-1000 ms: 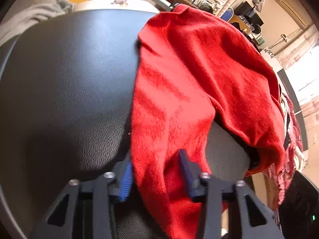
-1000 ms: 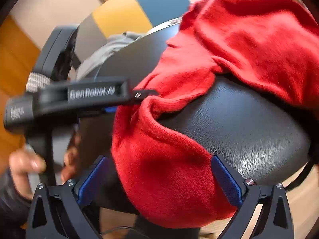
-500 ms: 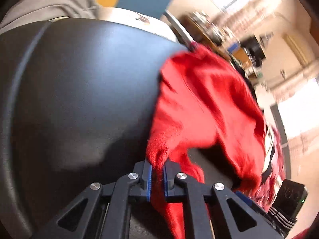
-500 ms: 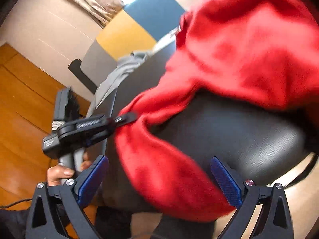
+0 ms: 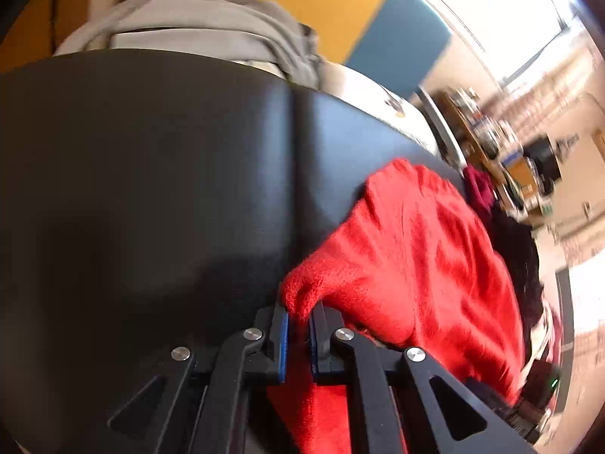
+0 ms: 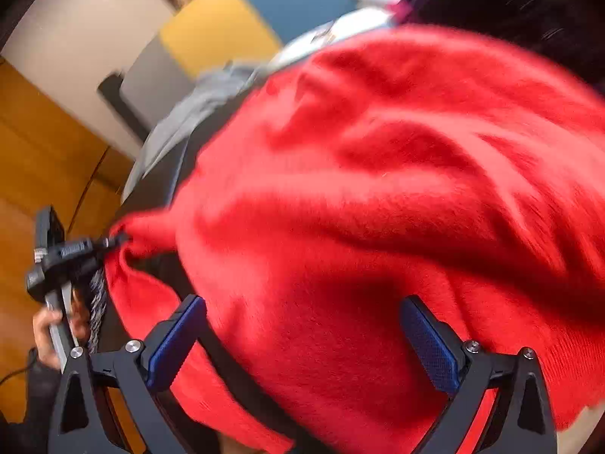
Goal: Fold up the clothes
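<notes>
Now | left gripper [image 5: 297,335] clenched on fuzzy red garment [image 5: 416,257] | right gripper [image 6: 302,344] released, over fleece

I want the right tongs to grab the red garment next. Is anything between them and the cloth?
Nothing visible. The right tongs stand open with the red garment lying directly between and ahead of their pads. The left tongs are already shut on a corner of it, off to the side.

Wooden floor [image 6: 34,159]; seemingly bright window [image 5: 503,19]
</notes>
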The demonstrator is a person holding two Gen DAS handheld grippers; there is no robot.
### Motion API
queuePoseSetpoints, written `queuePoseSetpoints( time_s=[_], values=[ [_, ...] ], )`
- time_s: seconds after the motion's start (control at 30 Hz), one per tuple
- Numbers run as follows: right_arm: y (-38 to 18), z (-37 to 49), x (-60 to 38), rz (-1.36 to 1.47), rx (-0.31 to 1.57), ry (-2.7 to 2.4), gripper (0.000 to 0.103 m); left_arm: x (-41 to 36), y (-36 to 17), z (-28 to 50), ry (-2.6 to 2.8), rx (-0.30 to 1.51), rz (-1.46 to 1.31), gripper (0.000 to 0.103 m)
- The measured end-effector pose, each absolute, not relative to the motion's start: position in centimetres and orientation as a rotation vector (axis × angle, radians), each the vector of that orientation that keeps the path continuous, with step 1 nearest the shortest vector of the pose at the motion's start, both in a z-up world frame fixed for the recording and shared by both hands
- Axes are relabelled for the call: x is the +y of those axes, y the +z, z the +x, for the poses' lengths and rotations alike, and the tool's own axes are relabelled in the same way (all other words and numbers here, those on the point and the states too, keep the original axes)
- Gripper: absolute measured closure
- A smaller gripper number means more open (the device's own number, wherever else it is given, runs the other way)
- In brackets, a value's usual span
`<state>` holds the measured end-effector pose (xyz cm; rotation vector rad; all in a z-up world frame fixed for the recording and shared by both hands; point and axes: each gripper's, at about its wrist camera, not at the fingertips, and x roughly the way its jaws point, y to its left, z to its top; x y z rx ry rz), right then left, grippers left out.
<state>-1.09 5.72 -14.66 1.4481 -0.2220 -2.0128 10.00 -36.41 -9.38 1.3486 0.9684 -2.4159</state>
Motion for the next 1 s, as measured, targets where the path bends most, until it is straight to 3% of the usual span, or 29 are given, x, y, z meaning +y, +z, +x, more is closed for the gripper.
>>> queuePoseSetpoints(
  time_s=[0.3,0.53,0.67,0.73,0.9,1.0],
  values=[
    [-14.9,0.8,-7.7,1.373,-0.059,-1.735,0.000,-41.9,-6.7,15.4,-2.294,0.938,1.374,0.088],
    [-11.5,-1.7,-6.0,1.271,-0.113,-1.770,0.000,-43.1,-3.6,19.9,-2.289,0.799,1.261,0.088],
    [-8.5,-5.6,-4.3,1.183,-0.069,-1.978,0.004,-39.5,-3.7,15.2,-2.428,0.831,1.231,0.088],
    [-7.5,-9.1,-5.0,1.154,-0.075,-2.047,0.022,-37.5,-4.1,12.0,-2.505,0.883,1.203,0.087],
    [-7.0,-15.3,-7.2,1.120,0.086,-2.137,0.022,-33.8,-7.3,4.9,-2.553,0.837,1.241,0.087],
    [-9.2,-18.9,-8.8,1.172,0.169,-2.156,0.029,-32.9,-9.1,2.6,-2.510,0.731,1.255,0.087]
  ],
)
